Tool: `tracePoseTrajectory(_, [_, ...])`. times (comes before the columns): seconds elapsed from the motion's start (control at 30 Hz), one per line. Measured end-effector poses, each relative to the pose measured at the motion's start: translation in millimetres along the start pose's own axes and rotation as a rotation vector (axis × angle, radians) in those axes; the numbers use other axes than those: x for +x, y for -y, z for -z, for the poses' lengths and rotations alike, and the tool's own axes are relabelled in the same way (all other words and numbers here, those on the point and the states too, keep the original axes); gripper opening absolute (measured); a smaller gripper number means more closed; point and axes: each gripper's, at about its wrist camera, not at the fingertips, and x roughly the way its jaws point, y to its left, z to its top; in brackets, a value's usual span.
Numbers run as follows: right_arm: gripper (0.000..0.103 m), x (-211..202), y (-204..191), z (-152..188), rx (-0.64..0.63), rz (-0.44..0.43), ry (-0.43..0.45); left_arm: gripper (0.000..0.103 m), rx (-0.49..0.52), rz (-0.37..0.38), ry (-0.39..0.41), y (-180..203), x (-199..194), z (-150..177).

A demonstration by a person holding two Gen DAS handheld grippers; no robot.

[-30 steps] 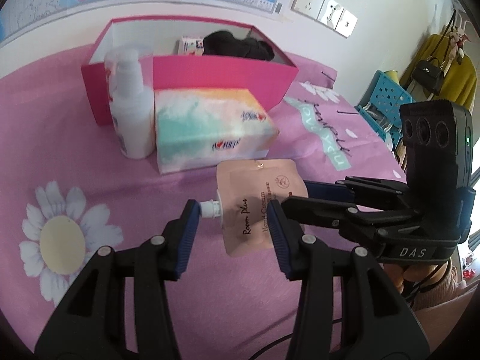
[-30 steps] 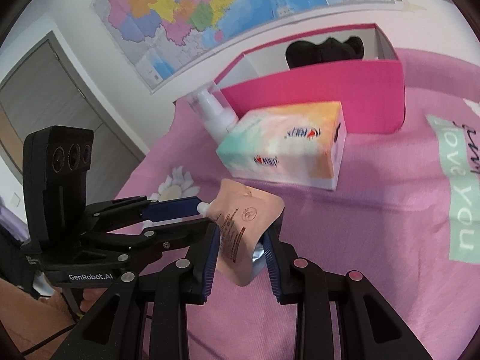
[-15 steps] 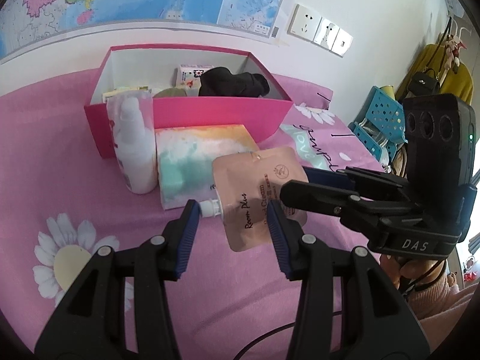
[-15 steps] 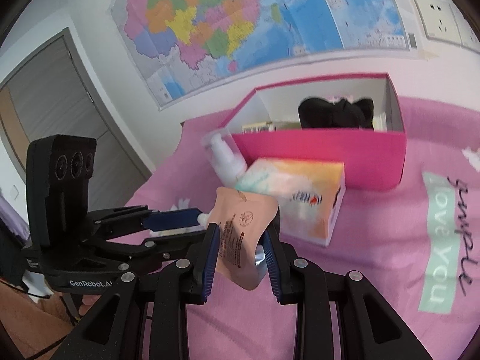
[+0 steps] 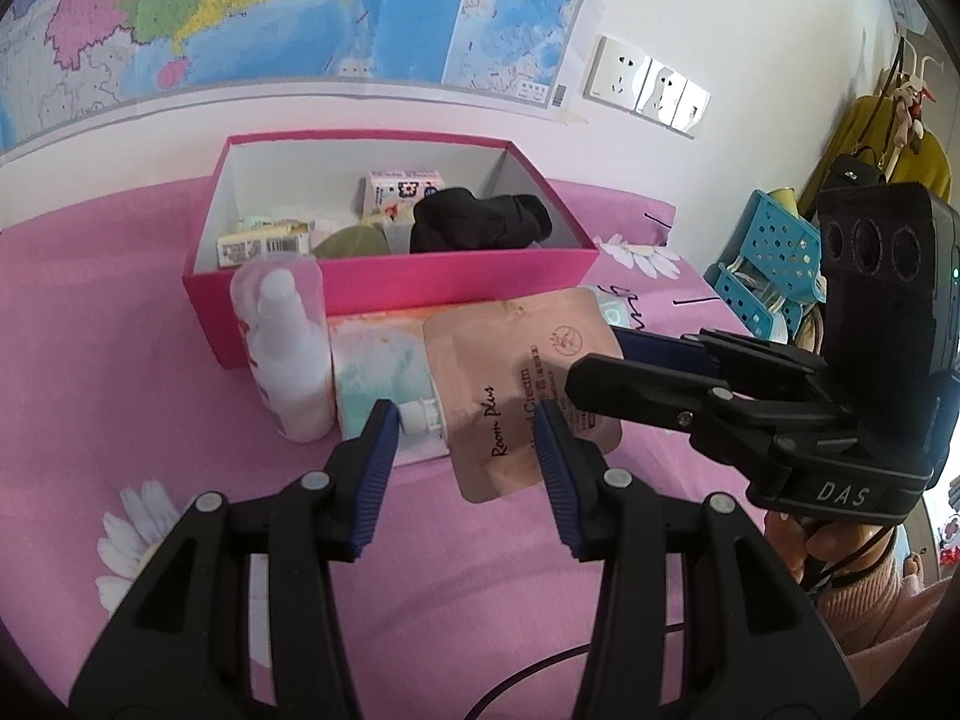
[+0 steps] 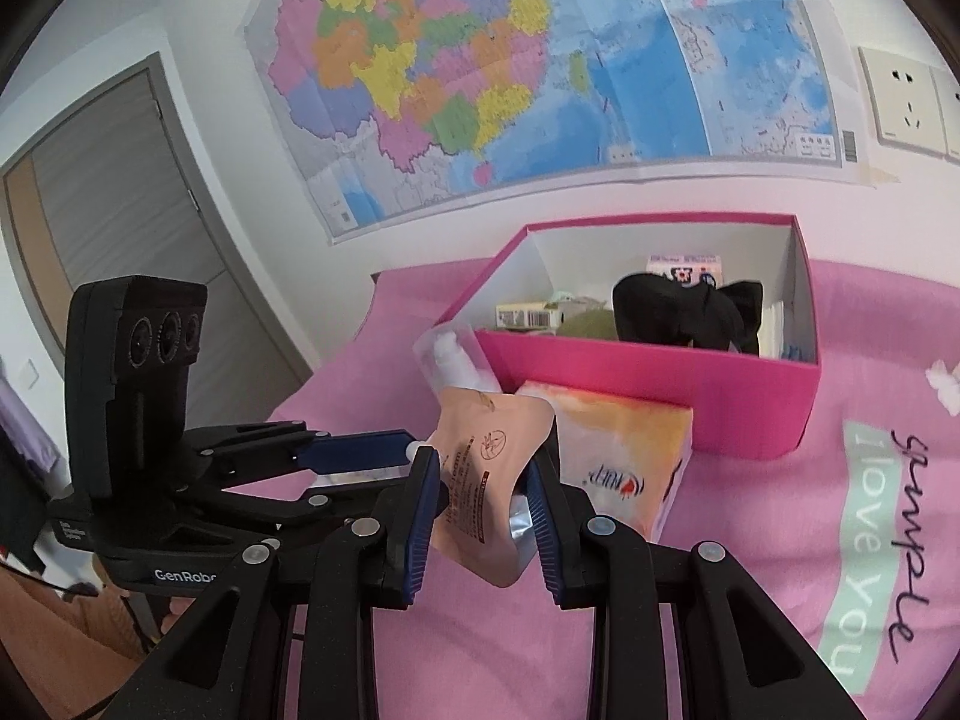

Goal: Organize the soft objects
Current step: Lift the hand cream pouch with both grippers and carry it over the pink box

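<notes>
Bed (image 5: 90, 360): pink sheet; it carries all the things.
Box (image 5: 384, 294): pink, open, near the bed's wall edge, half filled.
Tissue pack (image 5: 378, 360): soft, against the box front.
Pouch (image 5: 510, 384): in the air before the box; light, soft, slippery, I think.
Right tongs (image 6: 480, 504): I clench the pouch at its lower edge.
Left tongs (image 5: 465, 450): released around its cap (image 5: 414, 417); the stiff cap is my best hold.

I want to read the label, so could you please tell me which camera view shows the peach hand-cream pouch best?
The left wrist view: the peach hand-cream pouch faces the camera flat, with its script label and white cap visible. The right wrist view shows the pouch nearly edge-on, pinched in the right hand-held gripper, with its print foreshortened.
</notes>
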Motion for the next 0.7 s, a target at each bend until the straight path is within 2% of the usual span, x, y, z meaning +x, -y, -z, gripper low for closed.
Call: tracePoseTrajectory(0.7, [0.030,5.1,7.1,-24.2,-0.007,-0.001,0.047,0.048,0.022,-0.022,0.038,-2.7,1.3,-25.3])
